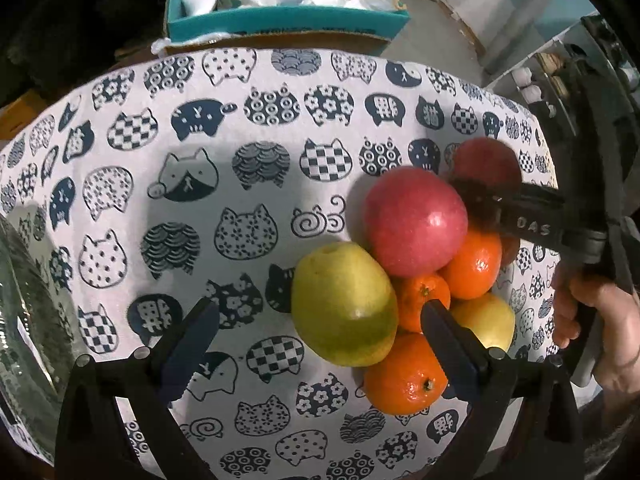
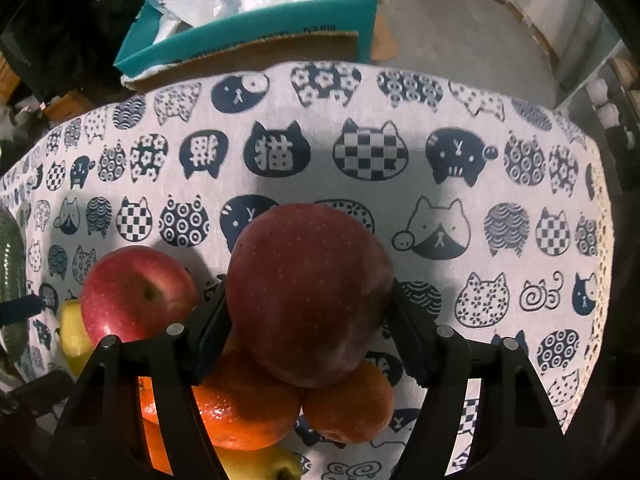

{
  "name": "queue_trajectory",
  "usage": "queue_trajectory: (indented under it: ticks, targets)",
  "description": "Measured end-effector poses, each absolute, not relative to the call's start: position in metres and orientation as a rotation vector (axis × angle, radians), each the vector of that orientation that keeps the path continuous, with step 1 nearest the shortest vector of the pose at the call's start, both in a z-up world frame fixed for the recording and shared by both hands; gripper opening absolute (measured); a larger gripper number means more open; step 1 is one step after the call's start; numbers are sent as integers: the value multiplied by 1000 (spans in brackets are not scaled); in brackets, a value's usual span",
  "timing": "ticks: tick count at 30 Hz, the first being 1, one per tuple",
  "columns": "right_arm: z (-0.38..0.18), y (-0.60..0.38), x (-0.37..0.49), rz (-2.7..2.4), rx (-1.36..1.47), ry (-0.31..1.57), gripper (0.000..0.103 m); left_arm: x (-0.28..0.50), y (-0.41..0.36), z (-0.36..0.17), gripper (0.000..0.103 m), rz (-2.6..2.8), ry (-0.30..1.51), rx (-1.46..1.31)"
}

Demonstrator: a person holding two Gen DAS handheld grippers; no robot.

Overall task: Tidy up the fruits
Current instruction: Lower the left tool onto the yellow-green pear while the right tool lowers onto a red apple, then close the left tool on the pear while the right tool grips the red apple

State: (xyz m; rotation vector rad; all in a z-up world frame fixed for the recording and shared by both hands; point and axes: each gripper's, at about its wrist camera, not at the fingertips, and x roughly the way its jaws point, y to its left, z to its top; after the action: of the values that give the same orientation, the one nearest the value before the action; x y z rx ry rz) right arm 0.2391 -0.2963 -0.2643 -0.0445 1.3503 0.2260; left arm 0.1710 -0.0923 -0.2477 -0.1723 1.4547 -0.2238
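A pile of fruit lies on the cat-print tablecloth [image 1: 224, 184]. It holds a red apple [image 1: 416, 220], several oranges [image 1: 476, 264] and a yellow fruit [image 1: 492, 320]. My left gripper [image 1: 320, 328] hangs open just above the pile, with a green-yellow fruit [image 1: 344, 304] between its fingers and clear of both pads. In the right wrist view my right gripper [image 2: 312, 316] is shut on a dark red apple [image 2: 308, 292], a pad against each side of it. That apple rests on two oranges [image 2: 240, 408]. Another red apple [image 2: 136, 292] sits to its left.
A teal box [image 1: 280, 20] full of plastic bags stands beyond the table's far edge. A clear ribbed container [image 1: 24, 320] is at the left. A person's hand [image 1: 580, 312] grips the right tool's handle. Shelving [image 1: 540, 80] stands at the far right.
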Motion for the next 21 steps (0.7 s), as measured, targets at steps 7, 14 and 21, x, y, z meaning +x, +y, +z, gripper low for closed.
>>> queue_trajectory:
  ticks: [7, 14, 21]
  targets:
    - [-237, -296, 225, 216, -43, 1257, 72, 166, -98, -263, 102, -238, 1487, -173]
    - [-219, -303, 203, 220, -8, 1224, 72, 167, -99, -273, 89, -251, 1490, -206]
    - [-201, -310, 179, 239, 26, 1191, 72, 166, -105, -281, 69, -303, 1481, -238]
